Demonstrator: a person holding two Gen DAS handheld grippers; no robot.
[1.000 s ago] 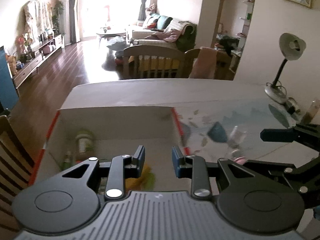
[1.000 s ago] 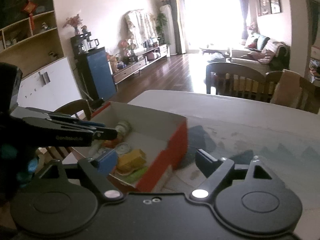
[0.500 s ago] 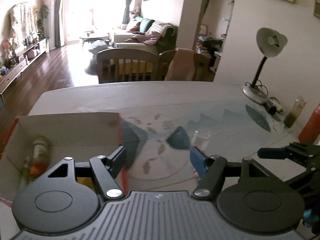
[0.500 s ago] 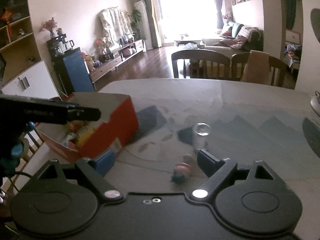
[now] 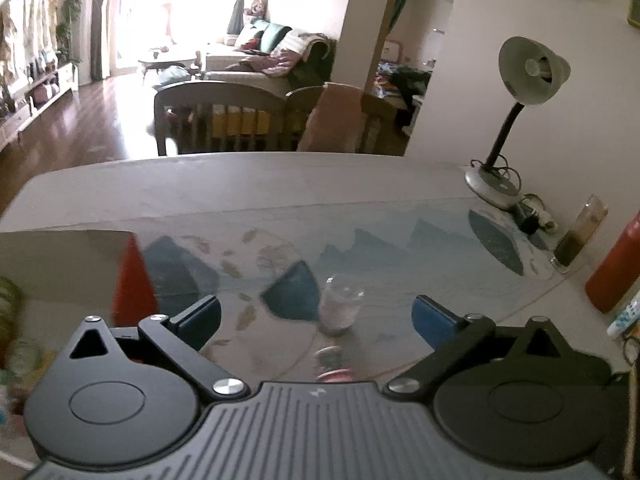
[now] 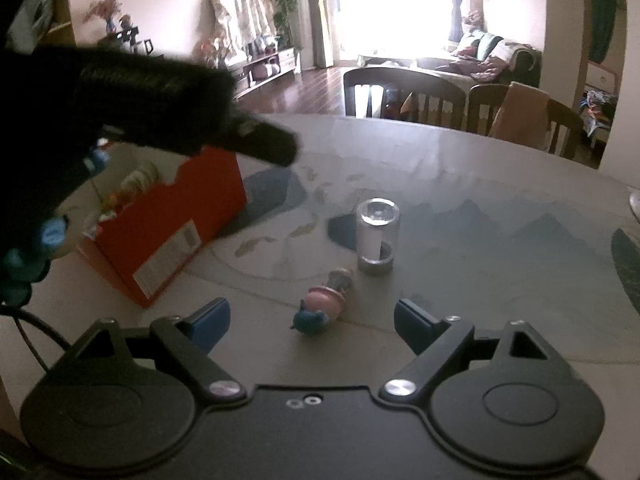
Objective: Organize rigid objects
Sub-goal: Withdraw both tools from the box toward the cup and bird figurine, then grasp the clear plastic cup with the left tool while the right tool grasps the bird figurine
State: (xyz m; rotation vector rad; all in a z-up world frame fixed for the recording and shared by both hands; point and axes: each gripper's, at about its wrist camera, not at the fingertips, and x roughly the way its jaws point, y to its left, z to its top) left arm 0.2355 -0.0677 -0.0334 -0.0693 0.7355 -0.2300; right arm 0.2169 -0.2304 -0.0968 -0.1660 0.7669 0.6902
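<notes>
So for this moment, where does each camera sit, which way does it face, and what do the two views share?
Left wrist: on the left gripper, looking down along its opening jaws at the table; nothing between them.
Right wrist: on the right gripper, looking down across the table; its jaws are open, and the left gripper shows dark at upper left.
Shared: small jar, pink toy, orange box.
</notes>
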